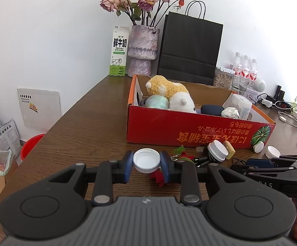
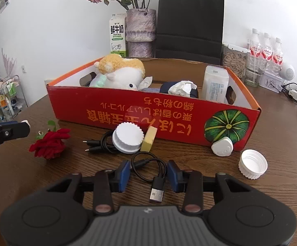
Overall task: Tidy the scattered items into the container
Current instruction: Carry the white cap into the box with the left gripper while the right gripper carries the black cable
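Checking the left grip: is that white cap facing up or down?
Facing up: the white cap, pinched by the left gripper, shows its hollow inside.

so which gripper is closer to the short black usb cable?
Right. The right gripper straddles the USB cable, fingers on either side of it. The left gripper is off to its left, gripping a white cap.

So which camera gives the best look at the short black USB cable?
The right wrist view. The black USB cable lies looped on the table between the right gripper pads, its plug fully visible. The left wrist view shows only a sliver of cable beside that gripper's arm.
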The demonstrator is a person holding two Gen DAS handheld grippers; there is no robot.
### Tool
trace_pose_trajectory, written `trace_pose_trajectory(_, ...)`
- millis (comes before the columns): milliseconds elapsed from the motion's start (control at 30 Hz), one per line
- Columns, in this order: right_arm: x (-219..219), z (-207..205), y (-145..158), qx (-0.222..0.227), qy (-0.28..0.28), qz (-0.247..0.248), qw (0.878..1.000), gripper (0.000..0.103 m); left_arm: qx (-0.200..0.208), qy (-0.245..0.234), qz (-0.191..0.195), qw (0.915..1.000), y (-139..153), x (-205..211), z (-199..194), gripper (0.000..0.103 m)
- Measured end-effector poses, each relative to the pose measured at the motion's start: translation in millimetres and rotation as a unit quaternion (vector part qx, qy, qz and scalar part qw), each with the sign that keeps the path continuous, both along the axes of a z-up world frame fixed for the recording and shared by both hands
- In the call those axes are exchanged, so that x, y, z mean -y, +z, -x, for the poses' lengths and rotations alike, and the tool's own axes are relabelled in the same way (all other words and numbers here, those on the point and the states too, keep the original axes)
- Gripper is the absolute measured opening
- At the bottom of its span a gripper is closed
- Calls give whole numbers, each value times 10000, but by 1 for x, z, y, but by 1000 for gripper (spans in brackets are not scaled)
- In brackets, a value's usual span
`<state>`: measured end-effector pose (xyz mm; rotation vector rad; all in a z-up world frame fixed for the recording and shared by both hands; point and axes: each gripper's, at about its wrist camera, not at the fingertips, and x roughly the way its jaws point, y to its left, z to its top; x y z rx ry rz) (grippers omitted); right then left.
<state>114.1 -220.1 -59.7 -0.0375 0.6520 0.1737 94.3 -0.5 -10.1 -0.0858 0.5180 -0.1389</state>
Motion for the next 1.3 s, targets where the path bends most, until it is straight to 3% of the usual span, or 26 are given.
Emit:
trace_pose_trajectory(400, 17, 8, 42, 794, -131, -138, 9967, 38, 400, -139, 12, 9991, 25, 15, -9, 29)
trace_pose_trajectory(700, 22, -28, 79, 1415, -273, -245, 9893, 38, 888, -316, 281, 9952, 62, 49, -52, 29)
trace_pose_trajectory(900, 27, -69, 86, 1545, -276, -298, 9872, 38, 1019, -228, 358, 9939, 75, 76, -95, 29)
trace_pose_trajectory(1100, 41, -98, 61, 1286, -344, -526, 9897, 38, 854, -187, 518, 9948, 56, 97, -143, 29)
trace_pose_trajectory(1300, 41, -104, 45, 1066, -528, -317, 9924, 38, 582, -288, 61, 9979, 26, 106, -151, 29)
